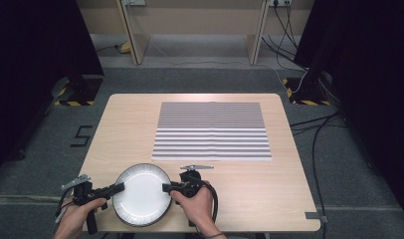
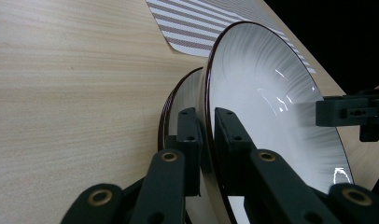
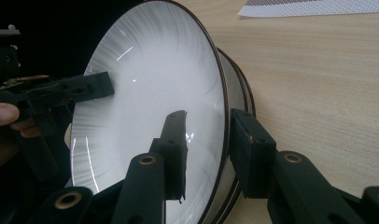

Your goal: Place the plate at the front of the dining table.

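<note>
The jaws of the left gripper (image 2: 206, 140) were pinching the rim of the top plate (image 2: 267, 102), one pad under it and one inside. The jaws of the right gripper (image 3: 208, 144) stood spread astride the opposite rim, the pads apparently clear of it. The plate sat on the stack (image 3: 239, 84) beneath, near the table (image 1: 269, 189) edge. The striped mat (image 1: 212, 130) beyond the jaws lay bare, so the carry seemed undone.
</note>
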### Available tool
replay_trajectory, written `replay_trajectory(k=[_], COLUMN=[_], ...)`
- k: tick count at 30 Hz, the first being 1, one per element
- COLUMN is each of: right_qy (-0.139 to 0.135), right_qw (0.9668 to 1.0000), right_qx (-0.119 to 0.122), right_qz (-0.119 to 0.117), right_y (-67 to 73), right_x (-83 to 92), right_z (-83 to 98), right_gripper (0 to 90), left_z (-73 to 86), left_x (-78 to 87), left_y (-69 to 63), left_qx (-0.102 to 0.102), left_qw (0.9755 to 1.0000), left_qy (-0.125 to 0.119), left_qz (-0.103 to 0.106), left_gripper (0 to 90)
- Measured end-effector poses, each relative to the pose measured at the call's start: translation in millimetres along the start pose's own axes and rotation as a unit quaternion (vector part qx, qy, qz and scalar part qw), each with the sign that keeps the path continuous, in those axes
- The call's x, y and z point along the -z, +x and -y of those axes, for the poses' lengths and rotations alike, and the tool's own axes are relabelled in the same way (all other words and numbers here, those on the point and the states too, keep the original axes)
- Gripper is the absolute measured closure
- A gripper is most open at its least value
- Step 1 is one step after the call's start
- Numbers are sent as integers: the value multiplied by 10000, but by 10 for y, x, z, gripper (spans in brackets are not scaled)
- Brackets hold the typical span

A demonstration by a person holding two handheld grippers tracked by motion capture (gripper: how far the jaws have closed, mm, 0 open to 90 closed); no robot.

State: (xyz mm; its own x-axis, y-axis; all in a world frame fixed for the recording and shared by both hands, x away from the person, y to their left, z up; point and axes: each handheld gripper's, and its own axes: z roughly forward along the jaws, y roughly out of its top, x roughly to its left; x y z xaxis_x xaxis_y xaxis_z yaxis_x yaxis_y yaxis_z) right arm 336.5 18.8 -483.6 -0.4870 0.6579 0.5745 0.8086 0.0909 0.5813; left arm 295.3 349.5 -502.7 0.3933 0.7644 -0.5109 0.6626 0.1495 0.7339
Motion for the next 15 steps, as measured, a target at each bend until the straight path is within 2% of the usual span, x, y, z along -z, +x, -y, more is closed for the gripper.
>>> replay_trajectory(k=[5,10,13,15], right_qy=[-56,-97,-92,-115], right_qw=[9999,9997,9997,9992], right_qx=[-5,9,28,164], right_qz=[83,220,239,347], right_y=[34,14,2,27], right_x=[-5,-7,-3,1], right_z=[30,49,45,45], right_gripper=[674,834,843,846], left_z=[-7,-7,-32,-47], left_x=[11,14,20,27], left_y=[-16,-16,-40,-56], left_qx=[-42,-44,-135,-153], left_qw=[9999,9999,9998,9997], left_qy=[-104,-137,-137,-169], left_qz=[-20,-22,-43,-43], left_gripper=[812,814,816,819])
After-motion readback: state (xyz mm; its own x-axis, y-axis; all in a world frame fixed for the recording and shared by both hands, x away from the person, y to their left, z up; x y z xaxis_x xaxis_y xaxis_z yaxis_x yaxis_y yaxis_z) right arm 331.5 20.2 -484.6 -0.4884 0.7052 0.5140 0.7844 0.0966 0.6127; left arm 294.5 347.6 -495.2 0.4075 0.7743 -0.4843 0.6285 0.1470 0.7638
